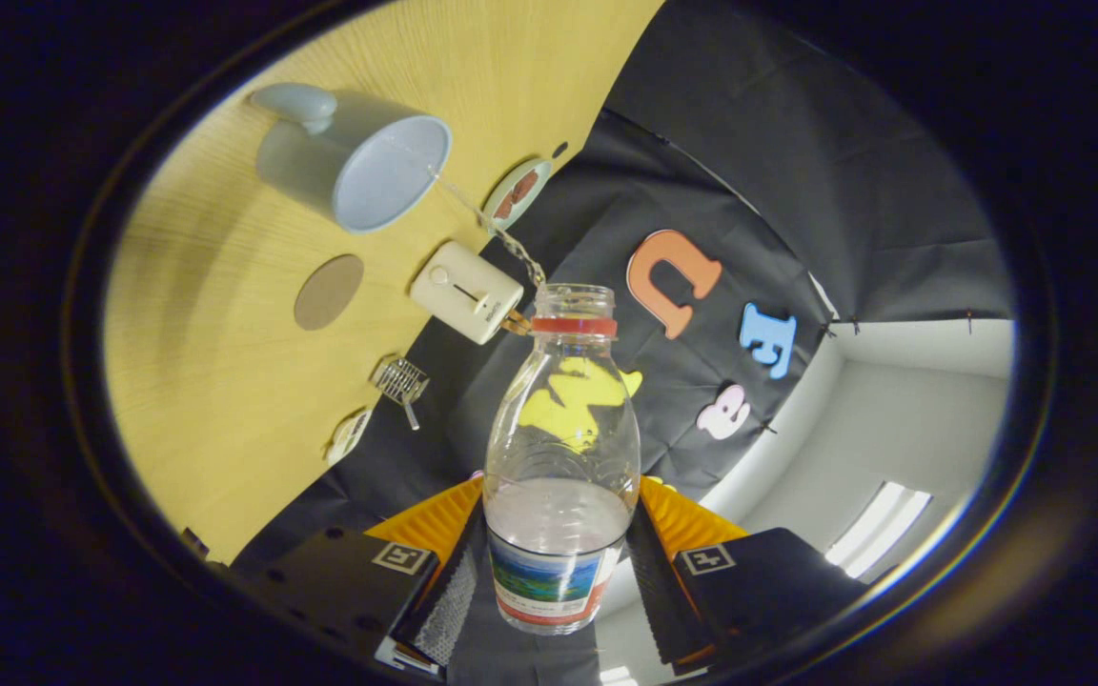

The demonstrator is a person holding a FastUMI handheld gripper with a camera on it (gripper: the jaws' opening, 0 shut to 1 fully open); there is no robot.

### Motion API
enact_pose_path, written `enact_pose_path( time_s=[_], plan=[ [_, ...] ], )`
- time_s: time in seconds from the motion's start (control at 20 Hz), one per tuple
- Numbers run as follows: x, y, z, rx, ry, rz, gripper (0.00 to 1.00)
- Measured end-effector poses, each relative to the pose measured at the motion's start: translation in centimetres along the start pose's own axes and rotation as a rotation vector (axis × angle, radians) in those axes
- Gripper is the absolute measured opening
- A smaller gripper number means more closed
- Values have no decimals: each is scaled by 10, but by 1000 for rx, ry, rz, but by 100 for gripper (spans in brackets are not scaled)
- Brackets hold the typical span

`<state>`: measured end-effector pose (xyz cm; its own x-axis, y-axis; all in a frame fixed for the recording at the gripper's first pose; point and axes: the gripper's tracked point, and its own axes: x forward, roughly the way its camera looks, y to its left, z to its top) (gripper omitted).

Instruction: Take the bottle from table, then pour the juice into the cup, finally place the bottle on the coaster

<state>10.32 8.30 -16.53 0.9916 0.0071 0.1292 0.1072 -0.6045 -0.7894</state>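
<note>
The booth's black cloth wall stood behind a pale yellow wood-grain table (225, 381), which tilted steeply across the gripper view because the gripper itself was rolled over for pouring. On that table sat a pale blue-grey mug-shaped cup with a handle (358, 157), its open mouth turned toward the camera, and a thin stream of liquid arced from the bottle's neck to the cup's rim. The clear plastic bottle with a red neck ring and a printed label (563, 457) sat between the fingers, uncapped, with some liquid left in its lower part. Nearer the fingers than the cup lay a round brown cork-like coaster (329, 292), bare and well apart from the cup. A cream box-shaped toaster-like object (466, 292), a small round dish (517, 192) and a small wire rack (401, 381) lay near the table's far edge. The pouring step appeared to be in hand; the next move would likely call for righting the bottle, then carrying it to the coaster. The gripper (559, 572) was clenched on the bottle, its orange-backed fingers (435, 524) pressing both sides at the label.
</note>
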Motion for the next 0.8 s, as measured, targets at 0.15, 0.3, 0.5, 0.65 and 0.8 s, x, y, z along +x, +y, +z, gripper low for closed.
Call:
enact_pose_path(
  time_s=[0.15,0.3,0.5,0.65,0.8],
  plan=[
    [-1,-15,0,-10,-4,-19,80],
    [-3,-29,-6,-12,2,-45,81],
    [-2,-46,-15,-12,20,-85,81],
    [-1,-50,-18,-34,26,-87,81],
    [-3,-51,-15,-35,18,-100,81]
  ],
)
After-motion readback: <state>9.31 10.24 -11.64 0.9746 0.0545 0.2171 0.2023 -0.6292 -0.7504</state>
